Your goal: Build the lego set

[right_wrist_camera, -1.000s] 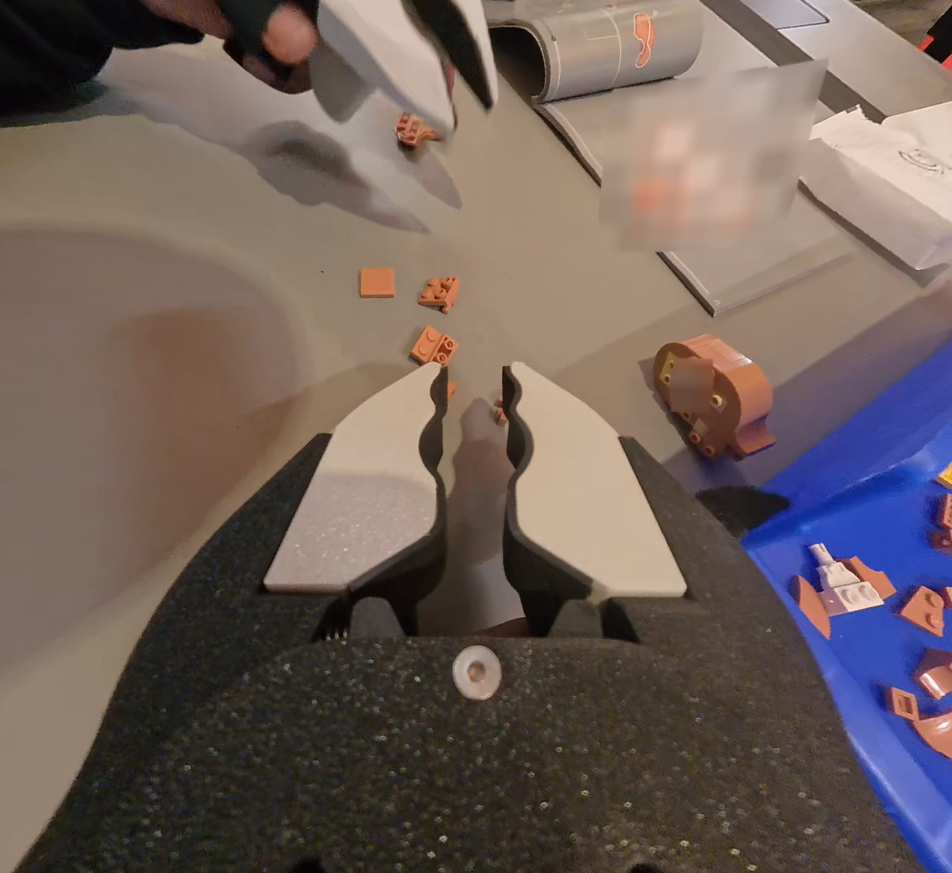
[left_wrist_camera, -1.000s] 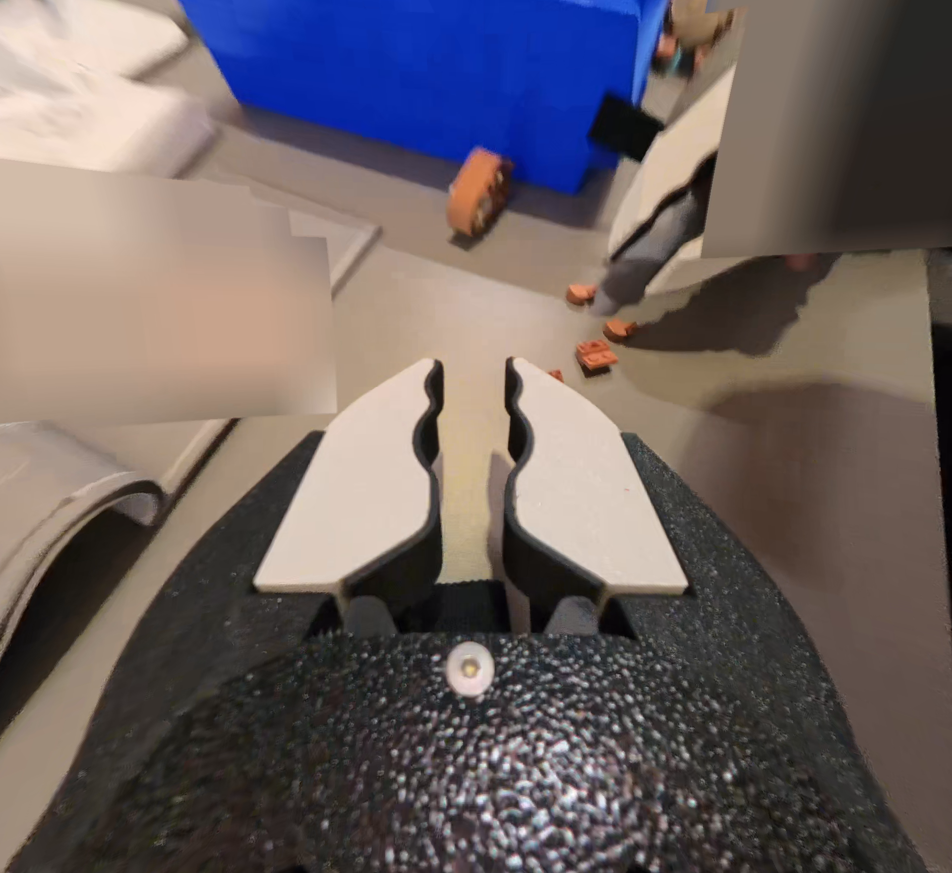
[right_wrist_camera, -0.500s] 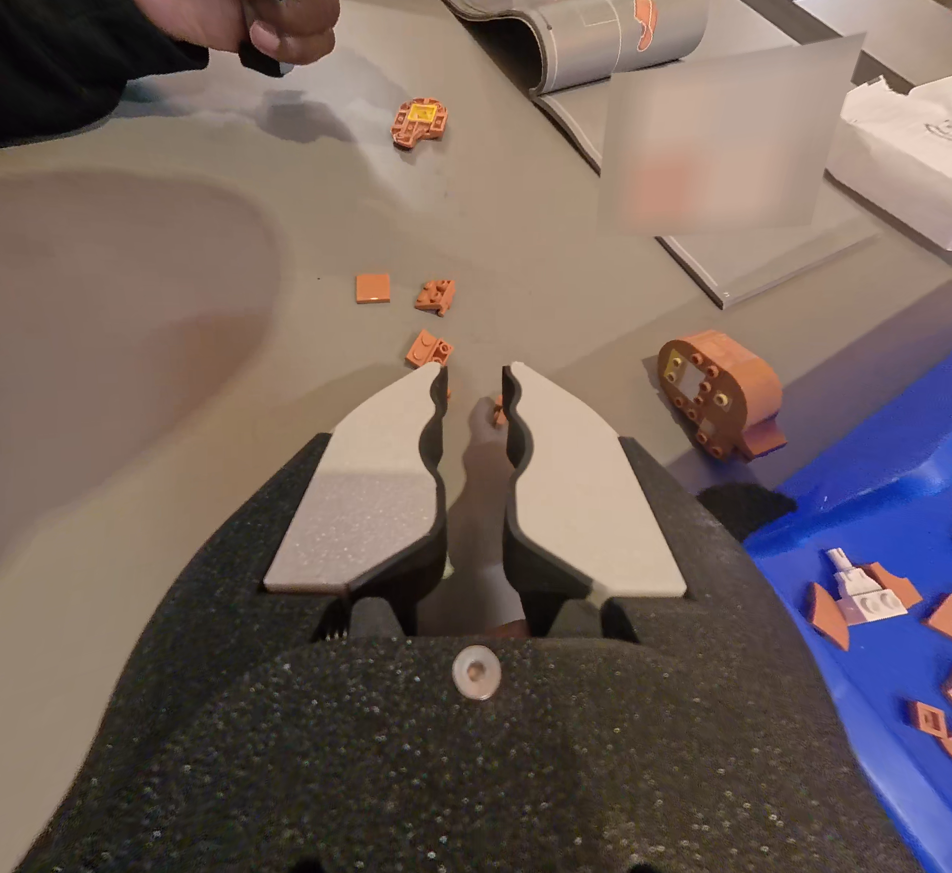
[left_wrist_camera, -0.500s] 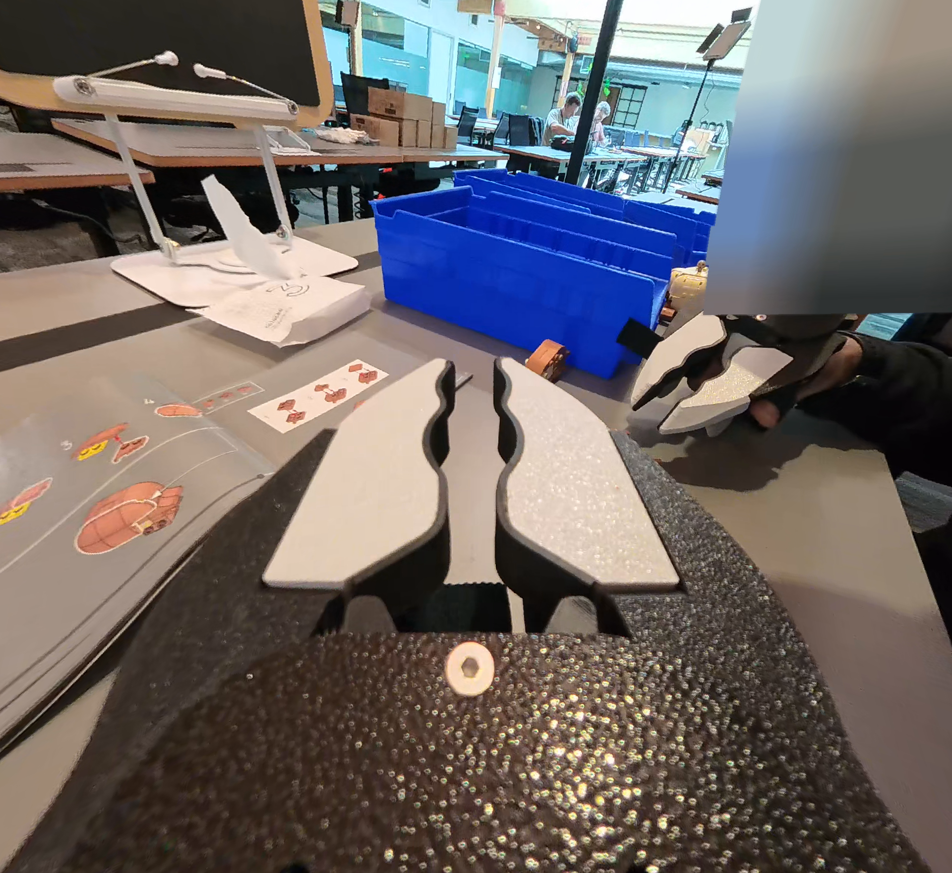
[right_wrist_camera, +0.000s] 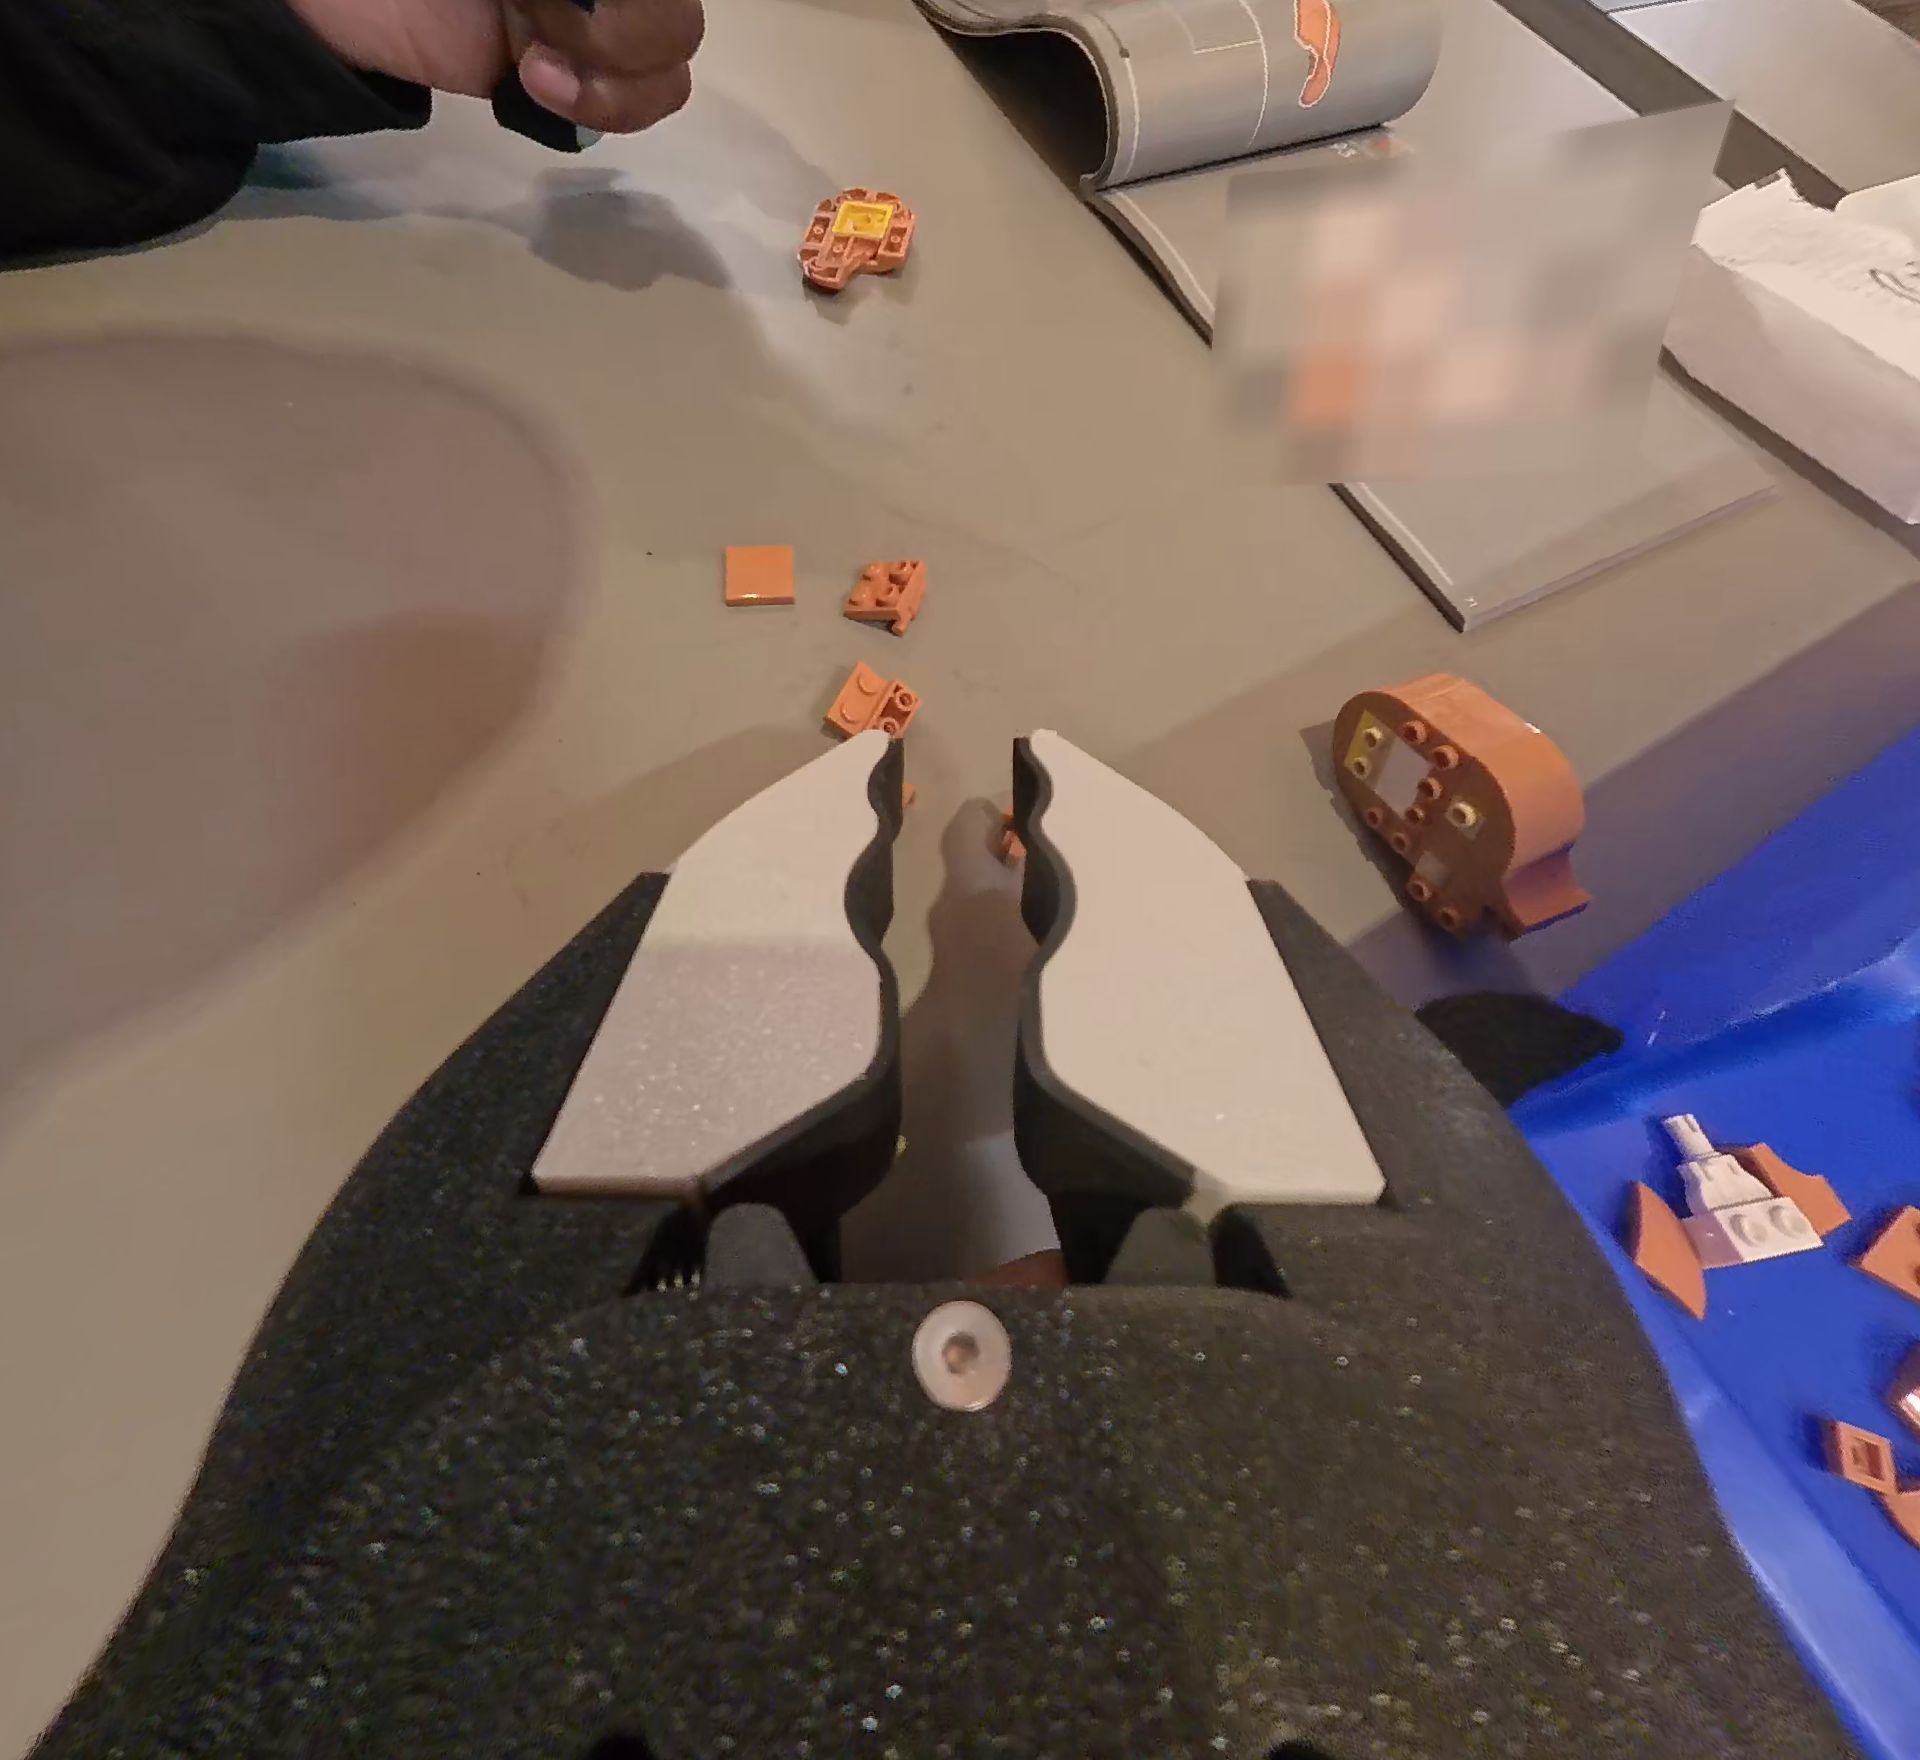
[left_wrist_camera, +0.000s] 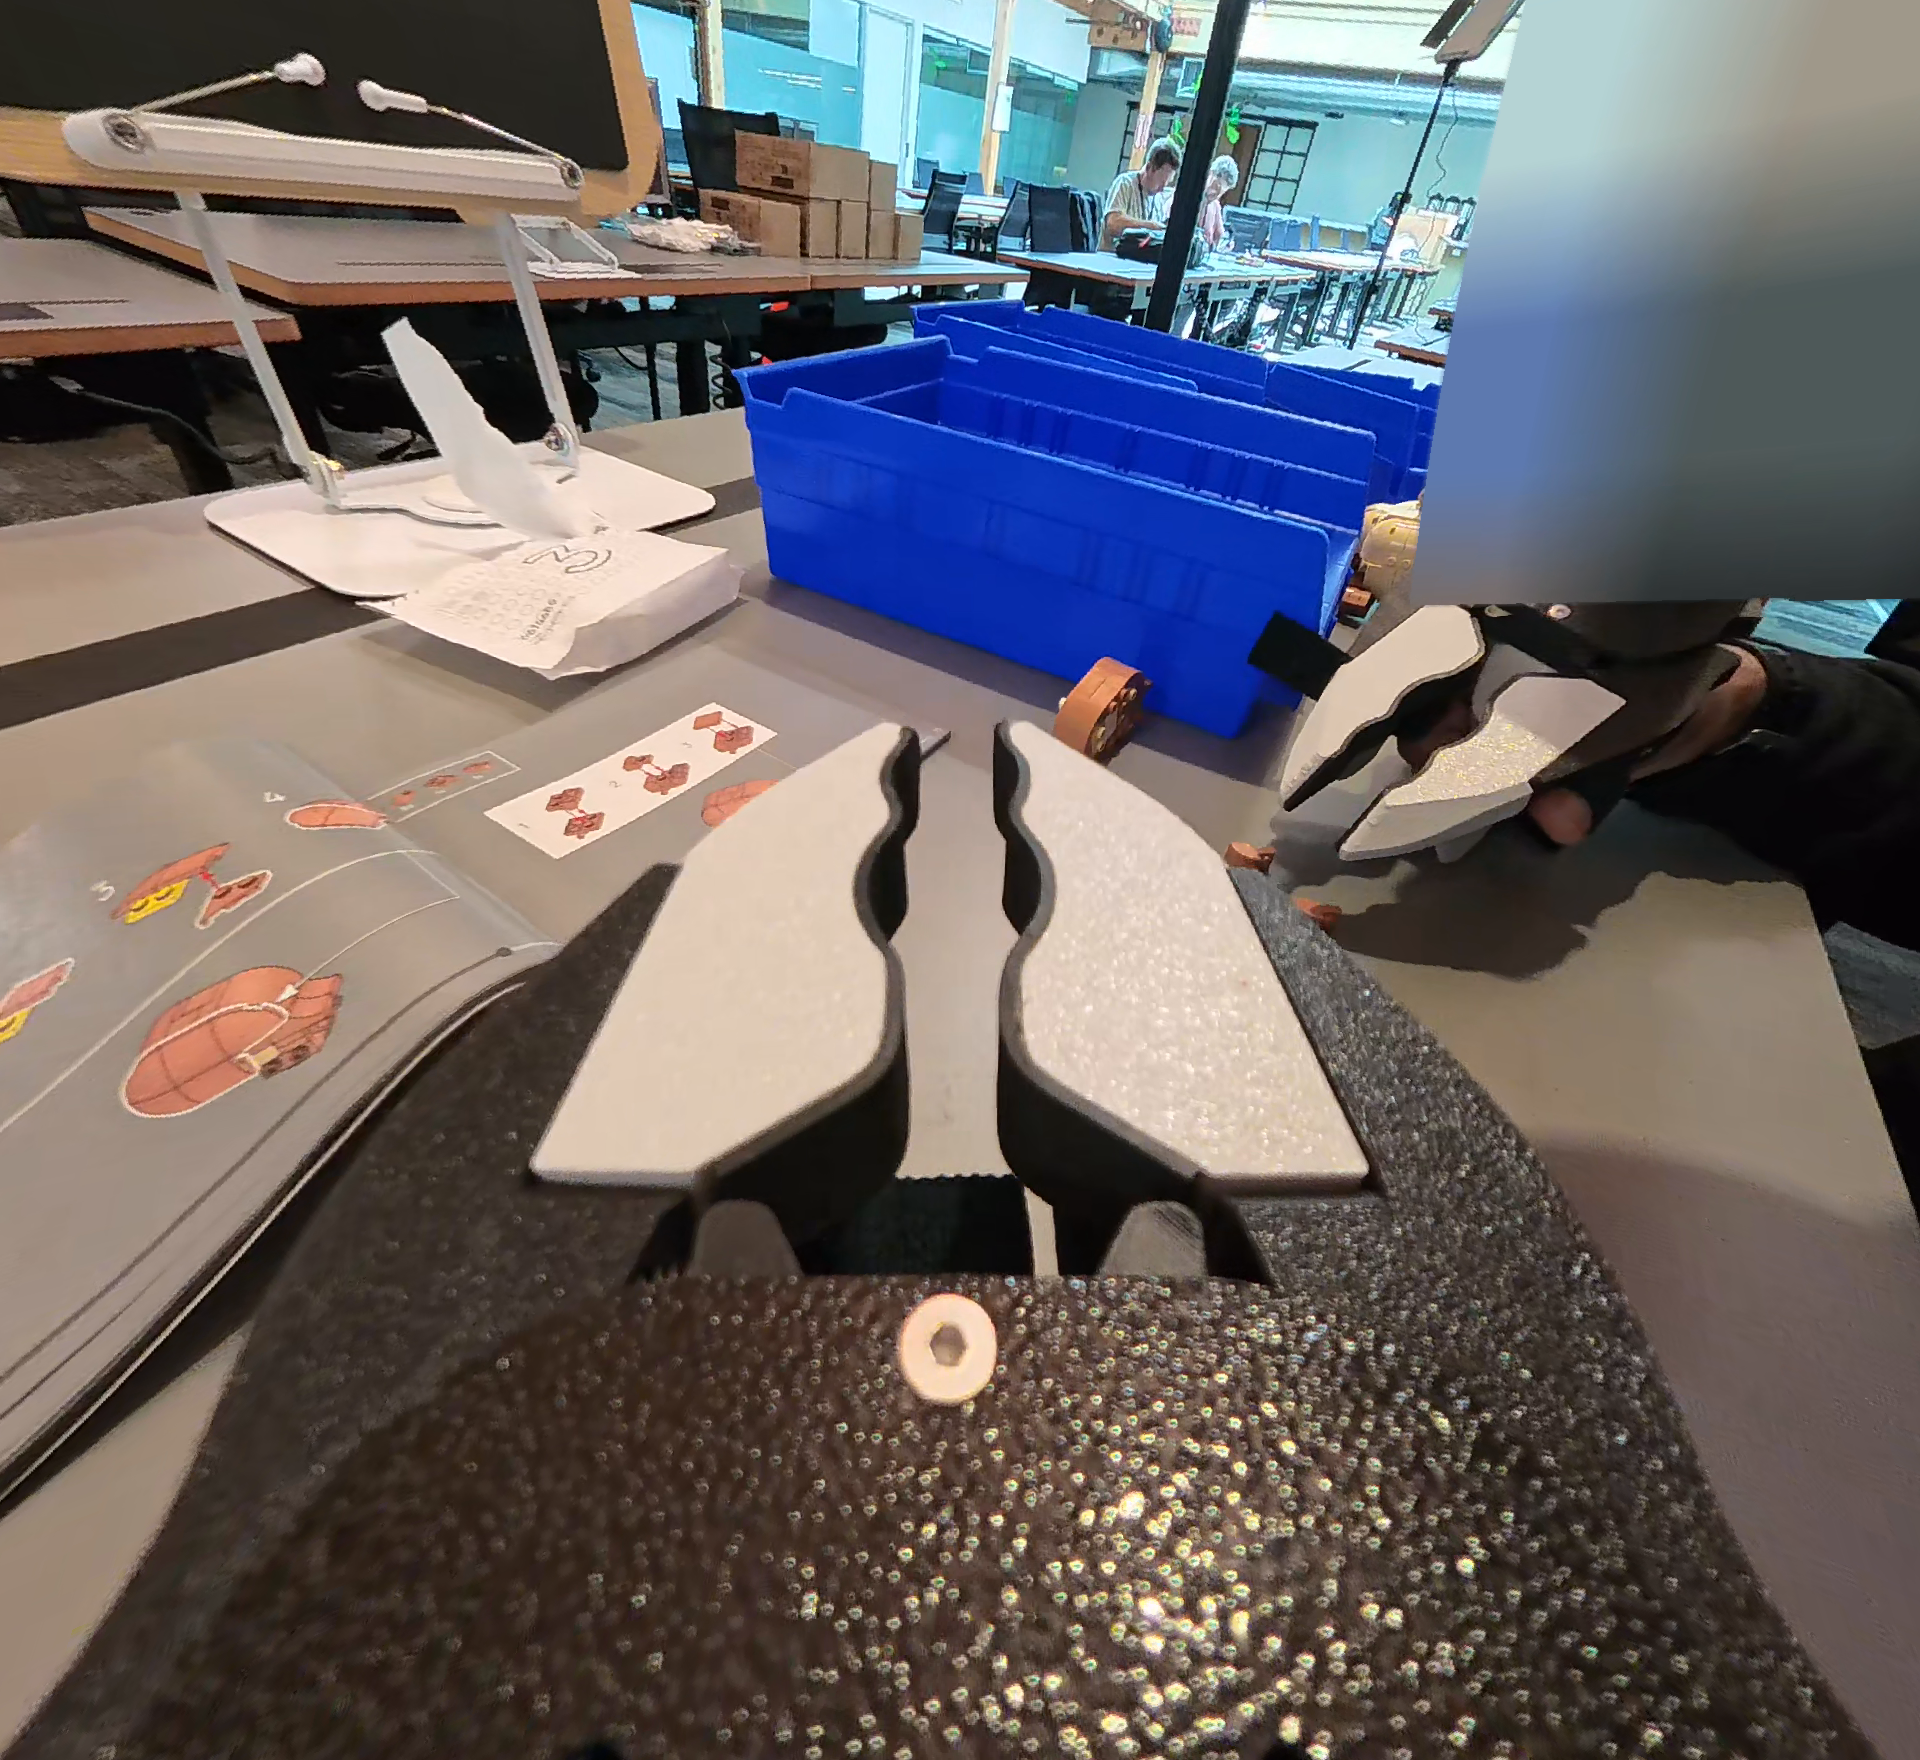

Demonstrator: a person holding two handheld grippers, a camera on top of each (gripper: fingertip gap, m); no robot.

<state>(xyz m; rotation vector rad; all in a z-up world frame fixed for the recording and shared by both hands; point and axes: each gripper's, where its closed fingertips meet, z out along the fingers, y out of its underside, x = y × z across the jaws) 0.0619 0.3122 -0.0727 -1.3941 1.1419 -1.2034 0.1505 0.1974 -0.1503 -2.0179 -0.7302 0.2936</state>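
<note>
Both claws are hanging open and bare: the right claw (right_wrist_camera: pixel 958 754) is hovering over small orange bricks (right_wrist_camera: pixel 873 700) on the grey table (right_wrist_camera: pixel 312 775), the left claw (left_wrist_camera: pixel 954 742) over an instruction booklet (left_wrist_camera: pixel 208 931), blue bins (left_wrist_camera: pixel 1039 505) beyond.

Print on white paper bag (left_wrist_camera: pixel 566 590) and open booklet (left_wrist_camera: pixel 260 962) — not transcribed.
</note>
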